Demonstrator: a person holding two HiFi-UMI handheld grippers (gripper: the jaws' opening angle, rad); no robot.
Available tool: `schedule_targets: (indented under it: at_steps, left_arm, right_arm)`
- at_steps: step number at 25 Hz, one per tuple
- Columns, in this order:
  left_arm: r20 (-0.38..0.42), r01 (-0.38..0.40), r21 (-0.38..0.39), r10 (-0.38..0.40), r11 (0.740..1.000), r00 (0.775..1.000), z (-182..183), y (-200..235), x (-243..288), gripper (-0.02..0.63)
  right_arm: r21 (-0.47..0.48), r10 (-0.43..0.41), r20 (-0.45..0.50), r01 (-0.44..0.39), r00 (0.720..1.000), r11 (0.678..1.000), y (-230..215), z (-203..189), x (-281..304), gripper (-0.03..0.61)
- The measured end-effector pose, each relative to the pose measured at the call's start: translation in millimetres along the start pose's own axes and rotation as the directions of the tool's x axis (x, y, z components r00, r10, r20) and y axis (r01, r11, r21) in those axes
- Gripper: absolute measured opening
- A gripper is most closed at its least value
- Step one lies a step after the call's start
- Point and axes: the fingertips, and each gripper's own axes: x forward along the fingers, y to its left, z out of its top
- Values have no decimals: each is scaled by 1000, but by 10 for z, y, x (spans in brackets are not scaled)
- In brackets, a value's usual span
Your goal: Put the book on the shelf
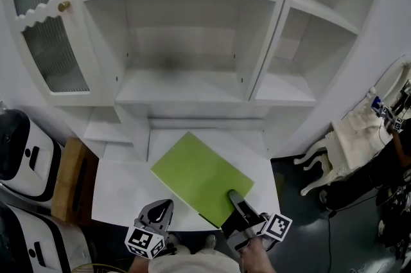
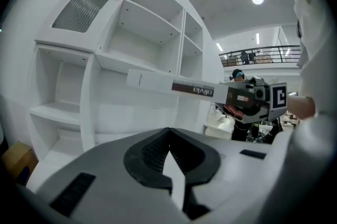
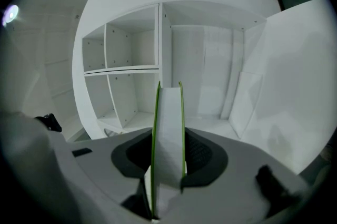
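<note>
1. Left gripper (image 1: 160, 207), grey two-jaw, nearest on the left: jaws together with nothing between them. It hangs idle beside the work, apart from the book.
2. Right gripper (image 1: 235, 196), near right: jaws clamped on the near-right corner of the flat lime-green book (image 1: 199, 174). Its own view shows green covers and white page edges pinched between the pads.
3. The book sits over the white desk top (image 1: 122, 191), turned diagonal, far corner pointing at the shelves. From the left gripper view it looks lifted off the desk and held level; the head view alone can't confirm this.
4. Progress, judged: pick-up done, carry and placing not done. The white shelf unit (image 1: 186, 93) just beyond has all visible bays bare, and the book has not reached any board. Left: move it forward into a bay, then let go.
5. Hidden or unclear: the book's gripped corner is covered by the jaws; hands are cut off at the near edge; top shelves run out of frame; no telling which bay is meant. Ribbed-glass door (image 1: 54, 53) far left; a pale chair (image 1: 321, 166) and dark clutter at right are hard to read.
</note>
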Motion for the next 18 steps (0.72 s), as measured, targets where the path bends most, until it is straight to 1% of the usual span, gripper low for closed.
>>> schedule_targets:
  at_steps: [4, 7, 14, 18]
  left_arm:
    - [-18, 11, 8, -11, 1000, 1000, -29, 60, 12, 9]
    - [-24, 22, 11, -22, 1000, 999, -36, 97, 25, 9]
    - [-3, 40, 0, -40, 999, 999, 9, 138, 43, 9]
    - [22, 58, 7, -58, 998, 998, 99, 135, 59, 9]
  right_arm:
    - [15, -20, 11, 20, 1000, 1000, 137, -50, 53, 140]
    - [24, -14, 12, 14, 1000, 1000, 252, -63, 103, 140]
    - [16, 3, 12, -4, 1000, 1000, 489, -45, 221, 140]
    - [-3, 11, 27, -11, 1000, 1000, 612, 28, 276, 140]
